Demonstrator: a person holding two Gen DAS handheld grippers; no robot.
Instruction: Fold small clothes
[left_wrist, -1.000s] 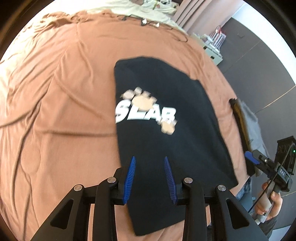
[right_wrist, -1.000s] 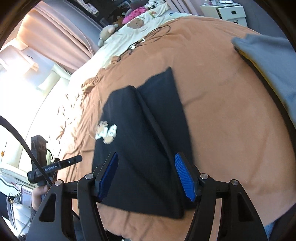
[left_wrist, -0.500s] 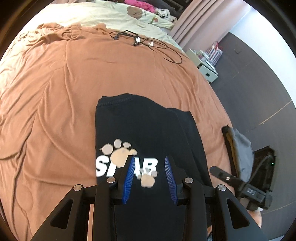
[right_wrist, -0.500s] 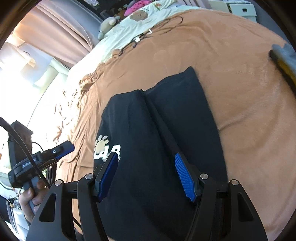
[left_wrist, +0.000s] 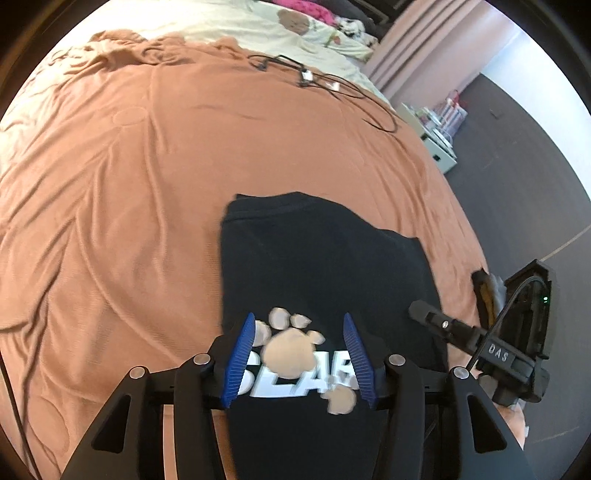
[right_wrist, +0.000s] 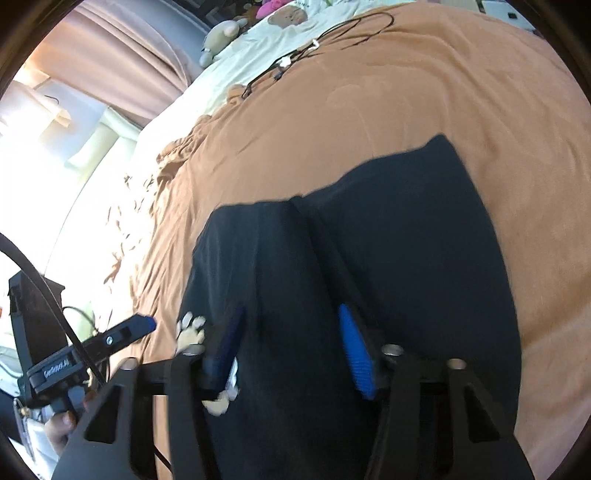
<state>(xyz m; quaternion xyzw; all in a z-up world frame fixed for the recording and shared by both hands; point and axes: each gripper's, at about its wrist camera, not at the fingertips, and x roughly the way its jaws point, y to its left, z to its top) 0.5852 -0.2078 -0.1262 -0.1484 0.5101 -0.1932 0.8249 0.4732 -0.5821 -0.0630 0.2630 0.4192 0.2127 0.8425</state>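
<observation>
Two pairs of blue ribbed jaws stand parted with nothing between them: the left gripper (left_wrist: 299, 354) hangs over the paw-and-lettering print, and the right gripper (right_wrist: 291, 343) over the plain side of the same garment. Neither pinches cloth in these views.

Beneath them lies the black cotton T-shirt with a tan paw print and white letters (left_wrist: 325, 266), partly folded, one side turned in so a long ridge runs down it (right_wrist: 317, 251). It lies on the rust-brown bedspread (left_wrist: 147, 177), toward the bed's near right part, its far hem pointing to the middle of the bed. Farther off, black cables (left_wrist: 325, 79) trail near the far edge beside a cream sheet with a bear motif (left_wrist: 295, 26). A grey and mustard folded pile (left_wrist: 487, 291) sits at the right edge, partly hidden by the other tool.

Likely trouble: if only the top layer is taken, the tucked side could slide out and undo the fold; uneven lifting by the two tools would probably skew the edges, and the soft bedspread could bunch up with the shirt.

Compared with a second ago, both cameras have come lower and nearer the person, so the print now sits between the left jaws where plain cloth was. The jaw gaps look unchanged.
</observation>
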